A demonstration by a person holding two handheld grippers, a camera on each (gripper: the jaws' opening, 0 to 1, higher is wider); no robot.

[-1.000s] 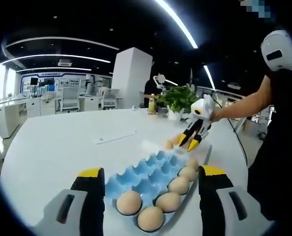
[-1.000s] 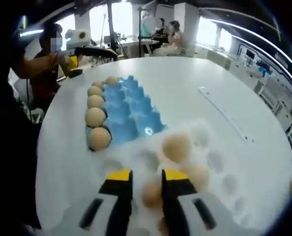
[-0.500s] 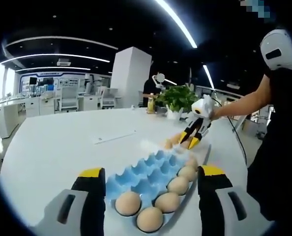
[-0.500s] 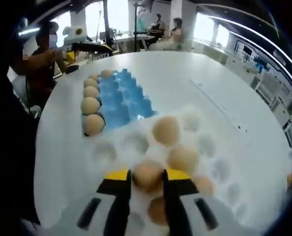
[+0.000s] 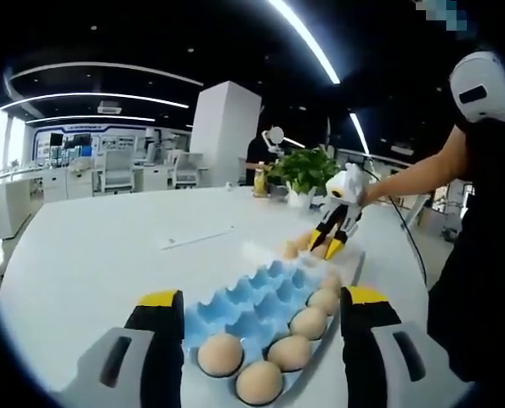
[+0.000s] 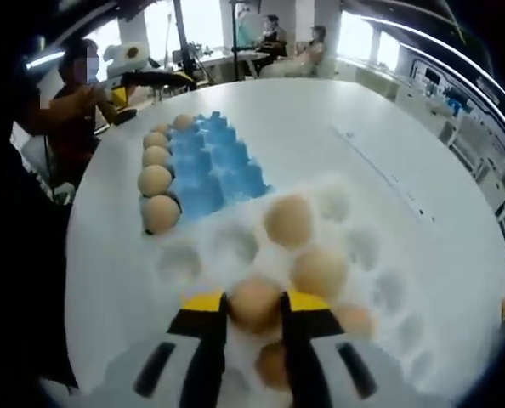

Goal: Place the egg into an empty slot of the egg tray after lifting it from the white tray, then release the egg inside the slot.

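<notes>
The right tool (image 6: 254, 308) is reaching down over the moulded white plastic tray (image 6: 380, 289), its two yellow-tipped jaws closing on either side of a brown egg (image 6: 254, 303) that is sitting in a cup near the tray's near side. The jaws appear to be touching the shell, though the blur at the tips makes the contact hard to confirm. Three more brown eggs are lying in neighbouring cups of the white tray: one just right of the gripped egg (image 6: 319, 272), one further up toward the blue tray (image 6: 288, 220), and one partly hidden beneath the jaws.

The blue moulded egg tray (image 6: 214, 170) is lying just beyond the white tray, touching or nearly touching it, along the edge of the round white table (image 6: 320, 127) nearest the person. A row of brown eggs (image 6: 156, 180) is filling the blue tray's outer row by the table edge; the cups of its other rows are standing free. A thin white strip (image 6: 380, 183) is lying on the table well apart from both trays.

In the left gripper view, the left tool (image 5: 258, 299) is hovering with its jaws spread wide, holding nothing, on either side of the near end of the blue tray. Further along the table, the person's bare forearm (image 5: 410, 180) is stretching out, angling the right tool steeply downward at the white tray. A potted green plant (image 5: 305, 170) is standing by the far edge of the table.
</notes>
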